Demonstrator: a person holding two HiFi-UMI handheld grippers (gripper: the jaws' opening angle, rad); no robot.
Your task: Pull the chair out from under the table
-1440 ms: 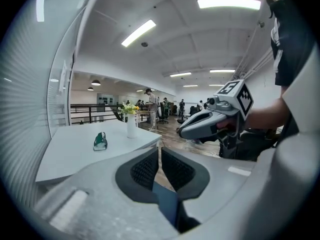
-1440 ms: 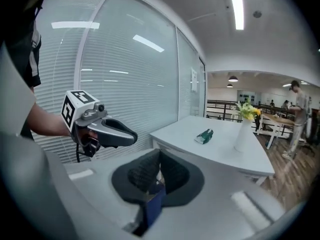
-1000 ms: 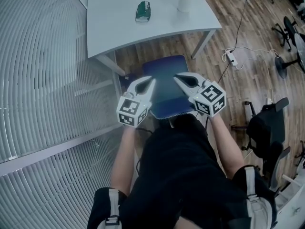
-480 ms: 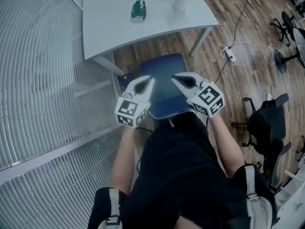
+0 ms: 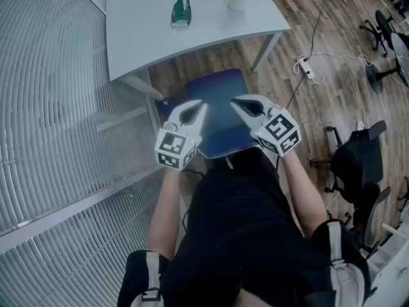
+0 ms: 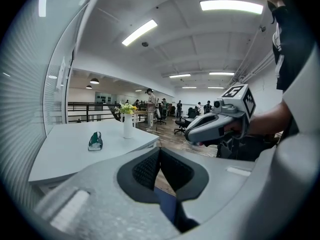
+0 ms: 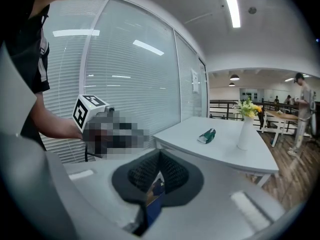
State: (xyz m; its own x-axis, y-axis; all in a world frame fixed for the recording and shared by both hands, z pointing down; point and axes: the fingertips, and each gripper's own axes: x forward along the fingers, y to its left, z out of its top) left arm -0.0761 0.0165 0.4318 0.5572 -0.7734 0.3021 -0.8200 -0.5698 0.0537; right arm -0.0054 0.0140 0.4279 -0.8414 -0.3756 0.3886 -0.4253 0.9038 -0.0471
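Both claws are clenched, tips meeting, and as far as I can see nothing is pinched in either. The left claw (image 5: 202,105) and the right claw (image 5: 234,101) hang side by side over the blue chair (image 5: 220,123), which sits just below and between them. Each gripper view shows only a sliver of blue through the gap behind the closed tips.

Ahead of the claws stands the white surface (image 5: 147,40). The chair's far edge lies close to the surface's near edge, and most of the chair shows on the claws' side of it.

The chair looks padded: soft cloth over what I'd take for a stiff frame. It is probably not heavy but awkward, and likely to drag on the wooden floor (image 5: 300,107) rather than glide. The cloth alone would give and slip.

The better hold, I'd say, is the firm piped edge behind the claws, nearest the person. Open each claw and set one on each side of that edge, so the pull stays straight and the chair doesn't swing.
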